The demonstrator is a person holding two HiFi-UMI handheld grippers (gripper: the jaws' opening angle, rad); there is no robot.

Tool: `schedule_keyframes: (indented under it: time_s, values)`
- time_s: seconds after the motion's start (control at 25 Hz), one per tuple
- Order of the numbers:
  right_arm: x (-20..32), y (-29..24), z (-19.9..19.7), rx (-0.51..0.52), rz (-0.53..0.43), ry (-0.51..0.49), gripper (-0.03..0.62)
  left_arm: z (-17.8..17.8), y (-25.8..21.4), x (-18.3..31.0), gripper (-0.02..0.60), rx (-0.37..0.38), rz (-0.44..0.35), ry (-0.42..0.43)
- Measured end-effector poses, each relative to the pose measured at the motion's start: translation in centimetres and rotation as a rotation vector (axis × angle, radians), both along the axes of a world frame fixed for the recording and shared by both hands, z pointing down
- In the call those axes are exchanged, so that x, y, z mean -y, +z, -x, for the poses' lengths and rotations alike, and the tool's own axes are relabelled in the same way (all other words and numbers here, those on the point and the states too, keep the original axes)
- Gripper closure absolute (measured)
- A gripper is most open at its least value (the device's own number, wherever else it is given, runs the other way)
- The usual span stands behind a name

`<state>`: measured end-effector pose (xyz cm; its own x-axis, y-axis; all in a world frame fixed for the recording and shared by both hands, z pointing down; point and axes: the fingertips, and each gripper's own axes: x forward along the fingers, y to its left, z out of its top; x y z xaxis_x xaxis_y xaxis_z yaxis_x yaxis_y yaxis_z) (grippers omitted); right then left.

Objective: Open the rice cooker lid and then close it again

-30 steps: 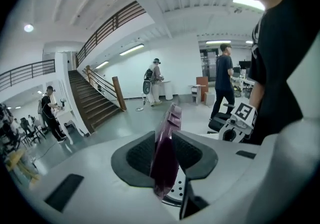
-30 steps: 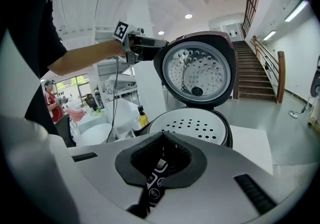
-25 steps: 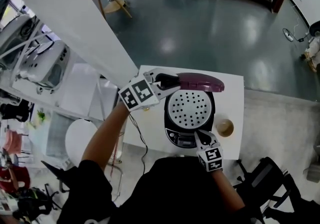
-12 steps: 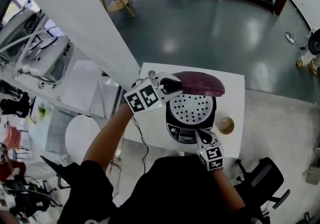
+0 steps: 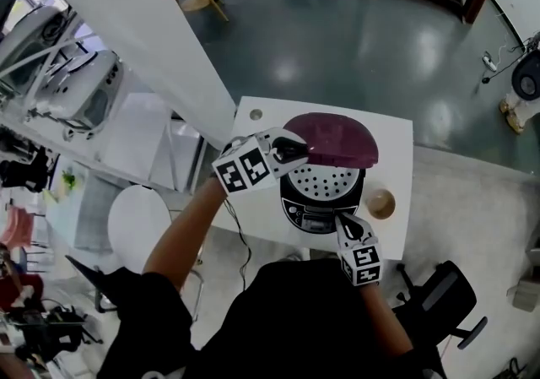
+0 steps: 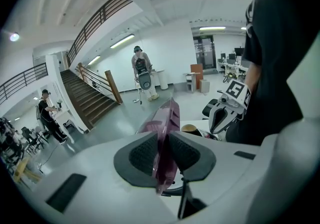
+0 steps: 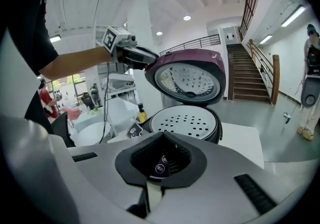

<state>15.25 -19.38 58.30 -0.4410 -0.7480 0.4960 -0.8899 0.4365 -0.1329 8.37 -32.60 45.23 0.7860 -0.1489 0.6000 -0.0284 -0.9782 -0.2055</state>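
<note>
A black rice cooker (image 5: 319, 197) stands on the white table (image 5: 253, 204), its perforated inner tray (image 7: 185, 120) exposed. Its purple lid (image 5: 333, 139) is half raised over the pot. My left gripper (image 5: 291, 149) holds the lid's left edge; its jaws have just been closing, and the lid rim (image 6: 162, 133) sits pinched between the pads. From the right gripper view, the left gripper (image 7: 145, 57) clamps the lid (image 7: 187, 78) at its upper left. My right gripper (image 5: 344, 221) is shut and empty, its tip by the cooker's front control panel (image 7: 131, 130).
A small tan bowl (image 5: 380, 203) sits right of the cooker. A black power cable (image 5: 236, 230) runs off the table's left front edge. A yellow bottle (image 7: 142, 114) stands beyond the cooker on the left. A staircase and people are far off.
The left gripper has come down and toward the cooker with the lid, which now tilts lower over the pot. The right gripper has barely shifted.
</note>
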Motion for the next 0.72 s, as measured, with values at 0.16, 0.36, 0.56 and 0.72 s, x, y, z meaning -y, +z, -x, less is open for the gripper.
schedule_keyframes:
  time_s: [0.16,0.36,0.56,0.72]
  values:
    - [-0.6,0.2,0.3,0.002,0.007,-0.005,0.594,0.1,0.8,-0.8,0.513,0.017,0.000,0.003]
    - [-1.1,0.0,0.6,0.001,0.003,-0.010,0.594,0.1,1.7,-1.8,0.514,0.018,-0.008,0.004]
    - [-1.1,-0.6,0.1,0.007,-0.011,0.018,0.594,0.4,2.7,-2.9,0.514,0.028,-0.007,0.009]
    - [-1.3,-0.5,-0.1,0.003,-0.013,0.022,0.594,0.5,4.0,-3.7,0.514,0.035,0.006,0.016]
